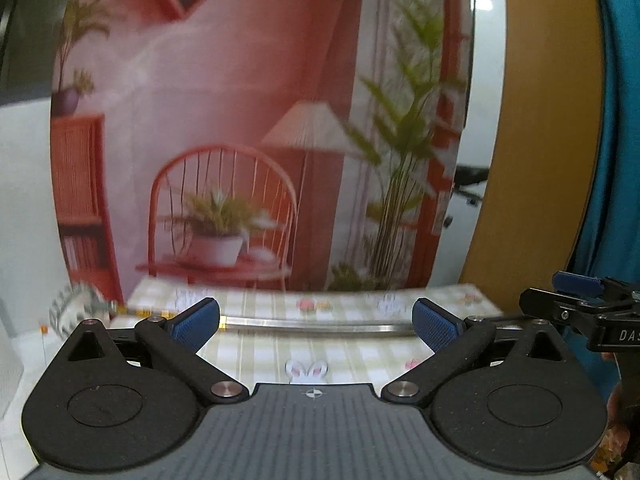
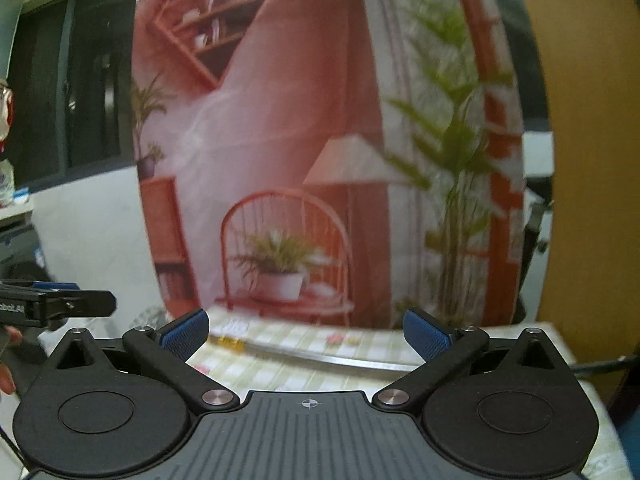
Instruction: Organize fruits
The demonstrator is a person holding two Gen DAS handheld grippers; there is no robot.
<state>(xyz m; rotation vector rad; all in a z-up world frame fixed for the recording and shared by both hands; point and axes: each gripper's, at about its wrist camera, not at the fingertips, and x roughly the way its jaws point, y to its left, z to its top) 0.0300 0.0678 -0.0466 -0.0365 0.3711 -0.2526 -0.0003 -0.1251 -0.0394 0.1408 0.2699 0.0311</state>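
Printed pink room backdrop [image 1: 248,120] behind checked tablecloth [image 1: 360,344], dark windows [image 2: 80,92] left.

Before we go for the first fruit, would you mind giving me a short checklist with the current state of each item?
1. Left gripper open and holding nothing: ok.
2. Right gripper open and holding nothing: ok.
3. Fruit in view to aim at: not ok; neither wrist view shows any fruit or container.
4. Table surface: cannot tell in full; only the far part of the checked tablecloth shows, with a long metal bar lying across it.
5. Grippers apart from each other: ok; the right one sits off at the edge of the left wrist view, not touching.
6. Image sharpness: not ok; the printed backdrop looks blurred.
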